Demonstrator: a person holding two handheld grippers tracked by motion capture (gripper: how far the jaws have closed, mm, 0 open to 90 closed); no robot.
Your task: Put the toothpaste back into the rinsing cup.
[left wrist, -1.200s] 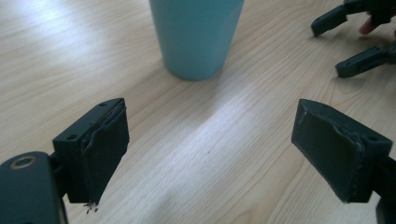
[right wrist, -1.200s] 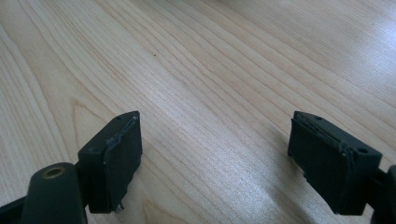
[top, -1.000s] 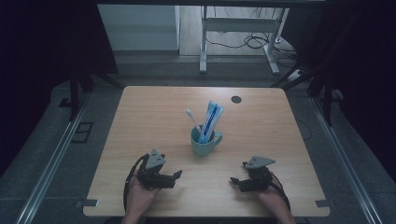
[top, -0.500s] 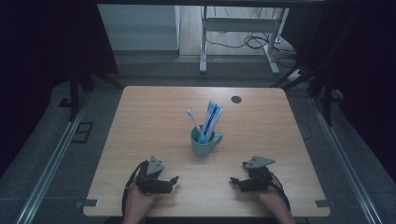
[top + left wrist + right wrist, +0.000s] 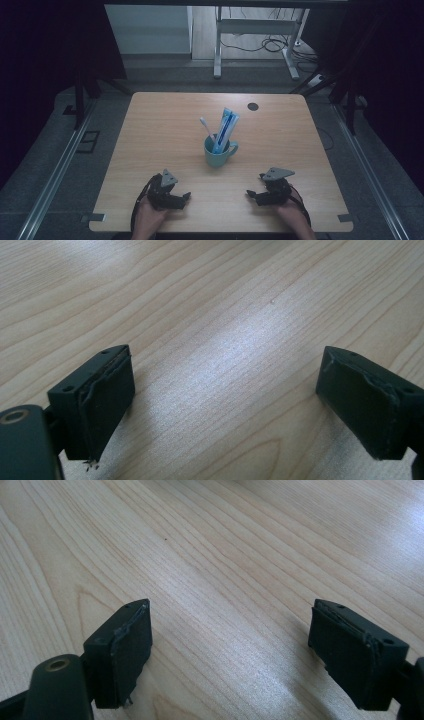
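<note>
one mug (image 5: 219, 152), two grippers, both spread

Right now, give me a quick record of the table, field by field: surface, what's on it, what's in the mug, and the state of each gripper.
surface: light wooden table, dark round spot near its far edge
object: teal mug near the middle, handle toward the right
mug contents: blue-and-white tube and a white-headed toothbrush, both leaning
left gripper: open, low over bare wood at the near edge, nothing between its fingers
right gripper: open, low over bare wood, holding nothing
grippers and mug: apart
</note>
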